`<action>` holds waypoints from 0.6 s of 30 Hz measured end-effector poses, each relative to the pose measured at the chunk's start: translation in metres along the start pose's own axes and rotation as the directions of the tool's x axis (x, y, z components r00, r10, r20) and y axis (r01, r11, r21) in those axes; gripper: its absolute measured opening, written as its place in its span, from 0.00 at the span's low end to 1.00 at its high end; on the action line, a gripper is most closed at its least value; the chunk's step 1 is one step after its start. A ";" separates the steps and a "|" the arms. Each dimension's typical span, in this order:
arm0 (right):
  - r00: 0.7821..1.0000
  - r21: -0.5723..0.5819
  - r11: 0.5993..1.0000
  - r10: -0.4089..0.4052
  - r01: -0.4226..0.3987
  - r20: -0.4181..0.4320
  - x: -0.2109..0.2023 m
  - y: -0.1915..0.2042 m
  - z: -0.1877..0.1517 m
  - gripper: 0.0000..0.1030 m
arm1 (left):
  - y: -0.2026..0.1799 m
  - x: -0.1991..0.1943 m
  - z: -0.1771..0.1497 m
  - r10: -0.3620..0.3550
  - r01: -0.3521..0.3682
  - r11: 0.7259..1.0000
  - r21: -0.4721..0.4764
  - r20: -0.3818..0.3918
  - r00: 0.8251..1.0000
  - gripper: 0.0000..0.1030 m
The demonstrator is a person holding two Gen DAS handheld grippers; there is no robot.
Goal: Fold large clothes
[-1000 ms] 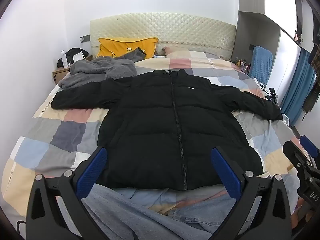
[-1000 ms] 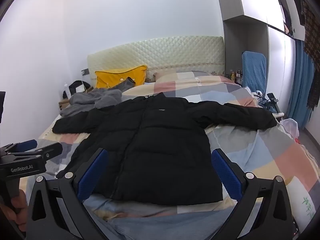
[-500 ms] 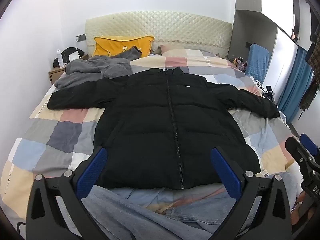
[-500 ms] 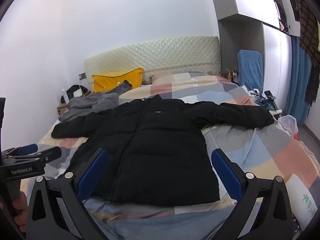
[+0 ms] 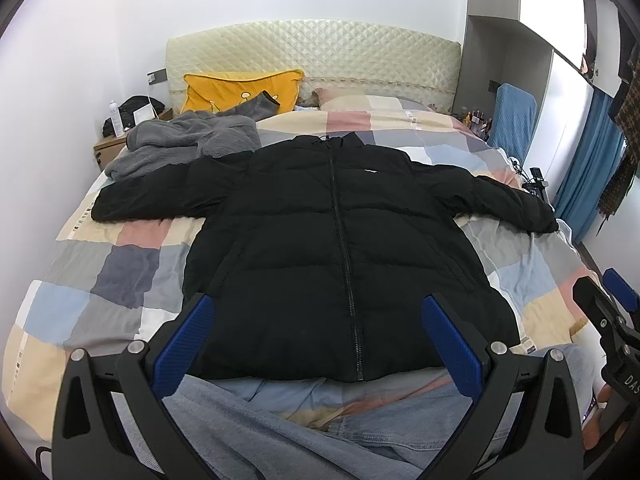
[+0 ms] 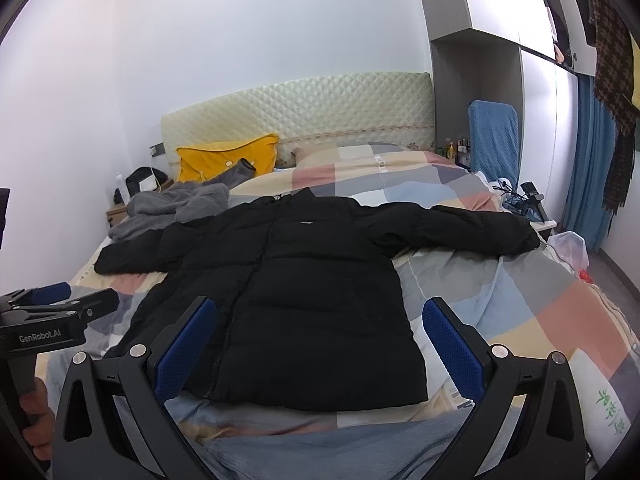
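step: pre-fold, nothing gripped | black puffer jacket (image 5: 340, 248) flat, zipped, sleeves spread on bed (image 5: 120, 264) | left tool (image 5: 316, 340), right tool (image 6: 320, 340) both wide, empty | next, likely: take a sleeve cuff, fold inward

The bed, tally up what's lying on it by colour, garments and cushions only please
Black: 1, the puffer jacket, spread flat with sleeves out
Grey: 1, the fleece garment, crumpled near the headboard
Yellow: 1, the cushion
Pink: 1, the pillow, partly hidden
Light blue: 1, the denim garment by the hem, partly hidden
Total: 5
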State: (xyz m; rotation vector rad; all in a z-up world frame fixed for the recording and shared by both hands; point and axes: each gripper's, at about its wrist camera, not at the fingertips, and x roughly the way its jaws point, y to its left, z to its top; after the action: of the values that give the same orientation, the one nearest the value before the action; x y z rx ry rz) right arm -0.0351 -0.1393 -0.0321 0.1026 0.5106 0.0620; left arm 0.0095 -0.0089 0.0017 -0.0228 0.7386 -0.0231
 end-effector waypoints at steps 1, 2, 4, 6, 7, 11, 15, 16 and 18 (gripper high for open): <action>1.000 0.002 1.000 0.001 -0.001 0.002 -0.001 -0.001 0.000 1.00 | 0.000 0.000 0.000 0.000 0.000 1.000 0.001 -0.001 1.000 1.00; 1.000 0.003 1.000 0.001 -0.001 0.003 -0.001 -0.001 -0.001 1.00 | -0.001 0.000 0.001 -0.001 0.001 1.000 0.002 -0.001 1.000 1.00; 1.000 0.002 1.000 0.001 -0.001 0.005 -0.001 -0.002 -0.001 1.00 | -0.001 -0.001 0.001 -0.003 0.003 1.000 0.004 0.001 1.000 1.00; 1.000 0.004 1.000 0.003 -0.003 0.005 -0.002 -0.002 -0.001 1.00 | -0.002 -0.001 0.002 -0.003 0.003 1.000 0.007 -0.001 1.000 1.00; 1.000 0.005 1.000 0.004 -0.004 0.004 -0.001 -0.002 -0.001 1.00 | -0.002 -0.001 0.002 -0.003 0.003 1.000 0.008 -0.002 1.000 1.00; 1.000 0.007 1.000 0.002 -0.002 -0.005 0.001 -0.002 0.000 1.00 | -0.005 0.005 -0.002 0.008 -0.008 1.000 0.008 -0.003 1.000 1.00; 1.000 0.002 1.000 0.000 0.000 -0.003 -0.001 -0.001 0.001 1.00 | -0.005 0.003 -0.002 0.009 -0.009 1.000 -0.002 0.000 1.000 1.00; 1.000 0.001 1.000 -0.001 0.001 -0.002 -0.001 0.000 0.001 1.00 | -0.005 0.003 -0.002 0.009 -0.009 1.000 -0.002 -0.001 1.000 1.00; 1.000 -0.001 1.000 -0.001 0.001 -0.003 -0.001 0.002 0.002 1.00 | -0.006 0.003 -0.004 0.009 -0.009 1.000 0.000 -0.005 1.000 1.00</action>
State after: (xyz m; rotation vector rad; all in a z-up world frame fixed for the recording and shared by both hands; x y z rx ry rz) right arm -0.0354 -0.1378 -0.0300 0.1017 0.5132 0.0615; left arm 0.0094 -0.0149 -0.0029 -0.0190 0.7432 -0.0146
